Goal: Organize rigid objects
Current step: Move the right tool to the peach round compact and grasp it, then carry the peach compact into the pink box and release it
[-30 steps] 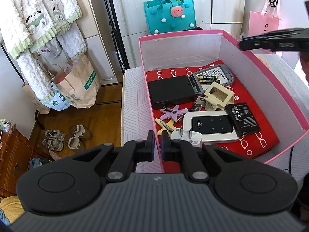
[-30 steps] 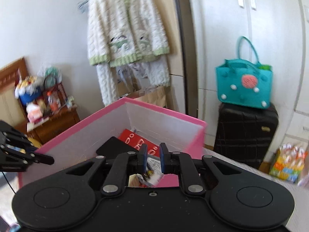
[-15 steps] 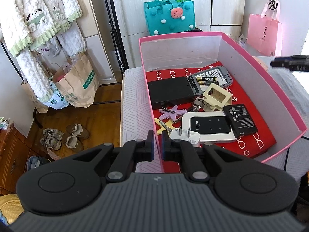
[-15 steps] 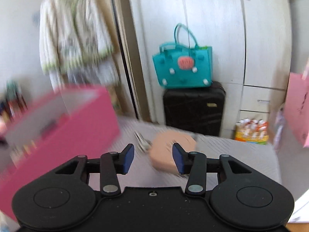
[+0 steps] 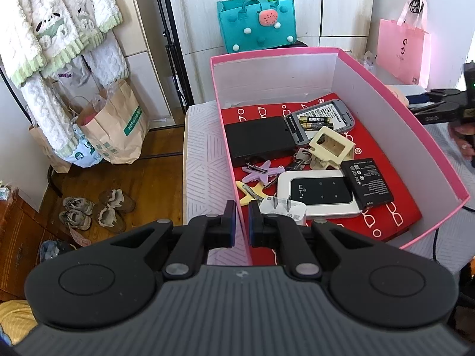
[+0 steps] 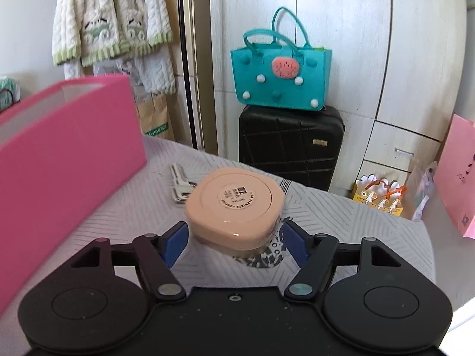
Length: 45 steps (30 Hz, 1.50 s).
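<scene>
A pink box [image 5: 400,101] with a red lining holds a black case [image 5: 258,139], a white WiFi router [image 5: 317,192], a battery pack [image 5: 366,182], a cream frame [image 5: 332,145], keys and clips. My left gripper [image 5: 241,222] is shut on the box's near left wall. In the right wrist view a peach rounded box [image 6: 234,204] lies on the bed beside the pink box [image 6: 59,154]. My right gripper [image 6: 234,241] is open, its blue pads on either side of the peach box. Keys [image 6: 179,185] lie just behind it.
A teal bag [image 6: 282,80] sits on a black suitcase [image 6: 291,145] behind the bed. A pink paper bag [image 5: 403,50] stands at the right. Paper bags [image 5: 115,130] and shoes [image 5: 98,207] are on the wooden floor left of the bed.
My right gripper has left the box, swung right and down to the peach box, and opened wide. My left gripper has kept its hold on the box wall.
</scene>
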### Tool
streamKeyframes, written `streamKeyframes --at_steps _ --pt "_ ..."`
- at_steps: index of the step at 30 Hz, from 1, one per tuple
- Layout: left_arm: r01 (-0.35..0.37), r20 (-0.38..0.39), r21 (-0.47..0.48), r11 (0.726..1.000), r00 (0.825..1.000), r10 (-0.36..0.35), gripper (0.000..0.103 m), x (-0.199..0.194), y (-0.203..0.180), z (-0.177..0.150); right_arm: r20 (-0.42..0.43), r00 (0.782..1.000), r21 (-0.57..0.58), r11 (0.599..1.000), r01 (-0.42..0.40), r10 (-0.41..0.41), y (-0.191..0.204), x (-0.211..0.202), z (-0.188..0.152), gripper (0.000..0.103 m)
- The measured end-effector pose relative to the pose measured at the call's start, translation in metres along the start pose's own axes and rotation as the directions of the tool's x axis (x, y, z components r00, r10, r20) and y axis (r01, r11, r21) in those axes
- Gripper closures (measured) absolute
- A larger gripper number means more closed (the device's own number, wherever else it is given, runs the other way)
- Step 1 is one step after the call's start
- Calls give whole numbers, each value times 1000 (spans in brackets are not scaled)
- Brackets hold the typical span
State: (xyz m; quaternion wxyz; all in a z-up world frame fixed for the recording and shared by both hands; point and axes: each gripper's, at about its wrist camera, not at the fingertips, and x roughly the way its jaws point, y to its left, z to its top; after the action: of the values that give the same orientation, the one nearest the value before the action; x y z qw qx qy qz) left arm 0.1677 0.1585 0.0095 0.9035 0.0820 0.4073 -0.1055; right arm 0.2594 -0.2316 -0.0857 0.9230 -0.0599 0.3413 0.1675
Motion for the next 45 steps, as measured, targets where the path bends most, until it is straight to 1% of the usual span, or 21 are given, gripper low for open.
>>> streamKeyframes --at_steps 1,2,5,9,10,11,15,18,20,22,25,28,31,34,37,41,43,45 --pt "0 -2 0 1000 1000 0 97 0 0 0 -13 1000 -5 1000 -4 3 -1 7 1 15" --pt "-1 -5 2 1000 1000 1 97 0 0 1 -4 1000 -2 1000 0 0 -3 12 2 11" --pt "-1 -5 2 1000 1000 1 97 0 0 1 14 1000 21 1000 -9 9 -6 23 7 9" --pt "-4 -5 1 1000 1000 4 97 0 0 2 14 1000 17 1000 -2 2 -3 28 10 9" --pt "-5 -4 3 1000 1000 5 97 0 0 2 19 1000 9 1000 -2 2 -2 26 9 16" --pt "-5 -4 2 1000 1000 5 97 -1 1 2 29 1000 4 1000 -4 4 0 24 8 18" --pt "-7 -4 5 1000 1000 7 97 -1 1 2 28 999 6 1000 30 -30 5 17 6 18" --pt "-7 -5 4 1000 1000 7 97 0 1 2 31 999 23 999 40 -41 6 9 2 18" --pt "-6 -4 2 1000 1000 6 97 0 1 2 30 999 56 998 27 -29 5 1 0 18" --pt "-6 -3 -3 1000 1000 6 97 0 2 3 46 999 80 997 12 -15 7 -11 -2 18" --pt "-11 3 -5 1000 1000 11 97 1 1 3 82 997 68 998 -2 -3 18 -34 -2 18" --pt "-16 6 -6 1000 1000 16 97 2 0 3 126 991 70 996 -58 49 32 -62 4 18" --pt "-15 7 -8 1000 1000 16 97 2 1 3 179 978 30 993 -111 104 53 -91 14 18" --pt "-17 4 -3 1000 1000 17 97 2 0 2 219 957 -8 981 -192 189 74 -115 25 18" --pt "-25 0 9 1000 1000 25 97 2 -2 2 230 933 -56 960 -273 278 96 -126 42 18" --pt "-28 -2 11 1000 1000 28 96 2 -2 3 162 912 -122 925 -361 377 126 -113 65 18" --pt "-28 -1 6 1000 1000 28 97 3 -2 4 107 910 -143 912 -385 401 143 -98 78 18" --pt "-26 0 -1 1000 1000 26 97 3 -1 4 41 902 -140 897 -420 429 156 -78 92 18"
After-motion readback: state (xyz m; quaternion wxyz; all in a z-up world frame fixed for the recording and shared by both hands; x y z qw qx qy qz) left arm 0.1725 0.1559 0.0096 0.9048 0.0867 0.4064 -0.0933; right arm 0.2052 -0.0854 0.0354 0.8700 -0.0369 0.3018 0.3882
